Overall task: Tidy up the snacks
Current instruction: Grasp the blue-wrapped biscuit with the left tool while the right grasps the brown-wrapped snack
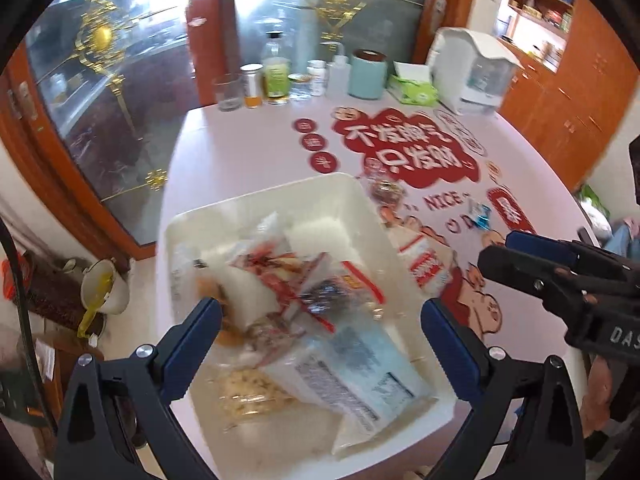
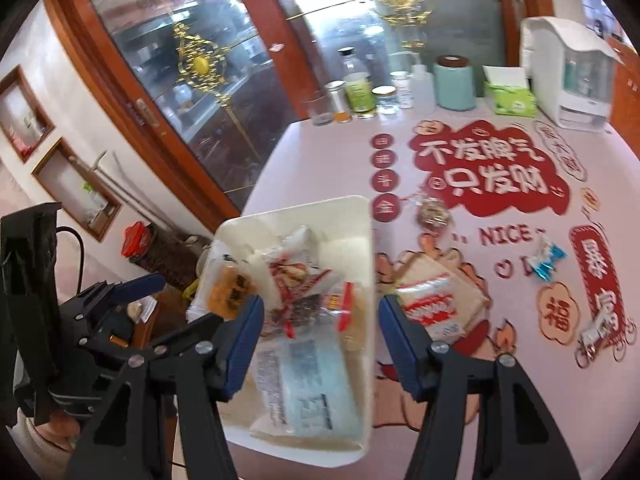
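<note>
Your left gripper (image 1: 320,328) hangs over the white bin (image 1: 340,192) at the near left edge of the tabletop (image 1: 248,148), its fingers (image 1: 200,320) spread wide with nothing between them but the packets lying below in the bin. Your right gripper (image 2: 320,332) has its fingers (image 2: 246,328) apart too, gripping nothing; they straddle the bin's right wall (image 2: 370,264), one finger over the snacks and the other over the tabletop.

The bin holds a loose heap of snacks: a clear bag (image 1: 352,376) with a printed label on top at the near end, red-and-white packets (image 1: 288,276) in the middle, an orange one (image 2: 230,292) by the left wall.

More snacks lie on the tabletop outside it: a red-and-white packet (image 2: 434,306) just beside the bin's right wall, a round clear-wrapped piece (image 2: 432,210) near its far right corner, a blue candy (image 2: 548,260) farther right, and a small silvery wrapper (image 2: 598,330) near the right edge (too blurred to read).
</note>
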A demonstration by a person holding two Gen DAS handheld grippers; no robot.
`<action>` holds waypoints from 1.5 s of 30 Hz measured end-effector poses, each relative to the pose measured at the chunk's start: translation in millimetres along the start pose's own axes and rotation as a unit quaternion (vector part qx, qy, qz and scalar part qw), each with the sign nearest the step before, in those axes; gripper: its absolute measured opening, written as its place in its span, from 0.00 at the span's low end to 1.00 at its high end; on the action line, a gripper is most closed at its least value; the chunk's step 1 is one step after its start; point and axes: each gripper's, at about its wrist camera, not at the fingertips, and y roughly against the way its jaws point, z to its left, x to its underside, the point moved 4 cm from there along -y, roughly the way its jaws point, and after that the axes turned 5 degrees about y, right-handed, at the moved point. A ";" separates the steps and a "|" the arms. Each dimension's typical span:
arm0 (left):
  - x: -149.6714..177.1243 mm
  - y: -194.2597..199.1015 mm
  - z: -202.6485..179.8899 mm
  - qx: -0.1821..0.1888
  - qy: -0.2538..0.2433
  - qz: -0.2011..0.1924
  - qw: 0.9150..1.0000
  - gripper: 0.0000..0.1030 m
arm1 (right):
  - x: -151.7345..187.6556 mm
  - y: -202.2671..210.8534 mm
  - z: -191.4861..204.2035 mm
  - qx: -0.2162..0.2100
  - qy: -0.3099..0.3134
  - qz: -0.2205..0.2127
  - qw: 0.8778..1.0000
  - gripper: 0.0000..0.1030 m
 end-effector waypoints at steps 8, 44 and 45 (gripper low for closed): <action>-26.7 -19.8 -85.3 0.054 -0.072 0.013 0.996 0.97 | 18.5 31.4 -78.6 0.077 -0.072 -0.018 0.994 0.58; -75.0 -318.4 -326.4 0.060 -0.246 0.200 0.946 0.86 | 113.4 -38.1 -339.7 0.236 -0.315 0.057 0.918 0.59; -74.5 -320.8 -326.8 0.061 -0.246 0.202 0.946 0.85 | 113.5 -39.4 -340.2 0.238 -0.314 0.060 0.917 0.60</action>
